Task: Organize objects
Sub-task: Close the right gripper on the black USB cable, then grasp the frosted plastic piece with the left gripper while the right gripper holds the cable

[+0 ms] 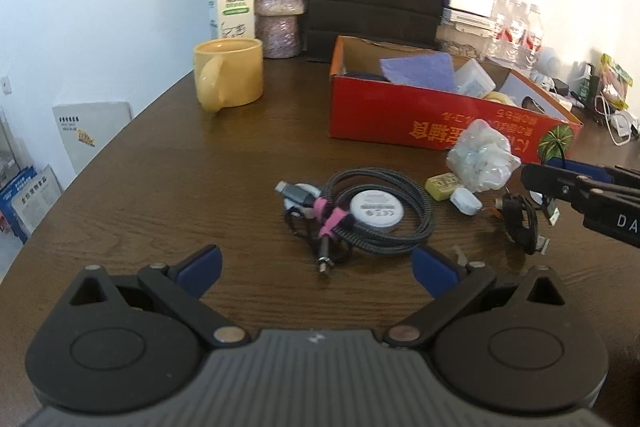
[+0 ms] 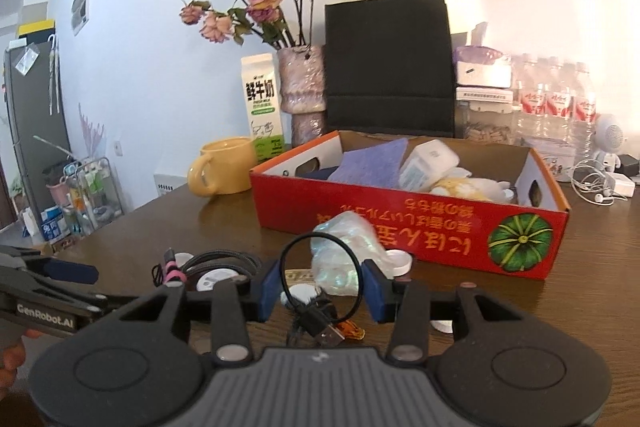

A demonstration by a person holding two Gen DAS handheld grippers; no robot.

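- Two blue fingers (image 1: 204, 269) of your left gripper (image 1: 316, 269) stand spread wide with nothing between them; the coiled braided cable (image 1: 372, 215) lies on the counter (image 1: 160, 167) at twelve o'clock from them. Its plug end points toward six o'clock, and its coil runs longest from nine to three.
- From the right wrist, your right gripper (image 2: 322, 293) has clenched on a small black cable (image 2: 316, 287): its loop stands upright between the pads, its USB plug (image 2: 332, 335) hangs toward five o'clock. Carry it level over the near wall of the red box (image 2: 400, 223) at one o'clock, and release only once the dangling plug is past that wall.
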